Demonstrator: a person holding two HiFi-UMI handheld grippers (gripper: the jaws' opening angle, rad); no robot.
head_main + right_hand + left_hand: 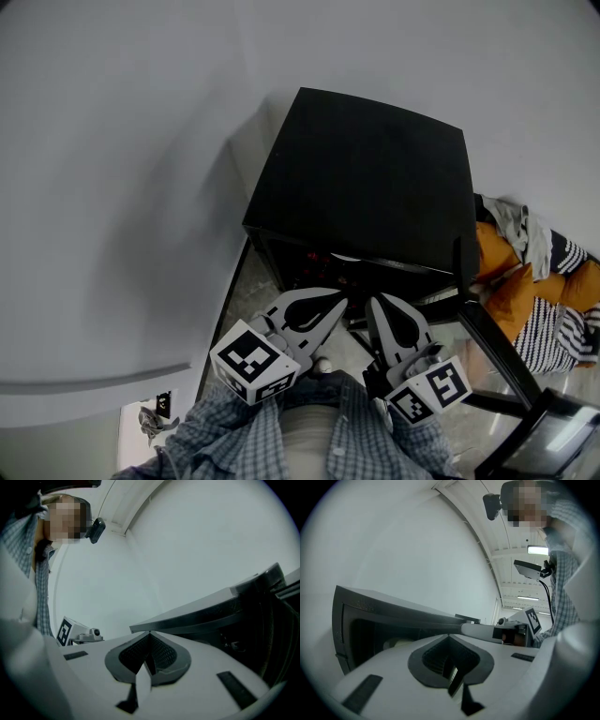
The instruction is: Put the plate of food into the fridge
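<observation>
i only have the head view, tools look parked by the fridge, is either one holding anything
Observer: Not the left tool. Its own view shows the jaws together with nothing between them.
Operator: and the right one
Observer: The right tool is the same, jaws together and empty.
Operator: anything inside yet
Observer: The left gripper view looks into the fridge and shows a pale rounded shape inside. It's too dim to say what it is.
</observation>
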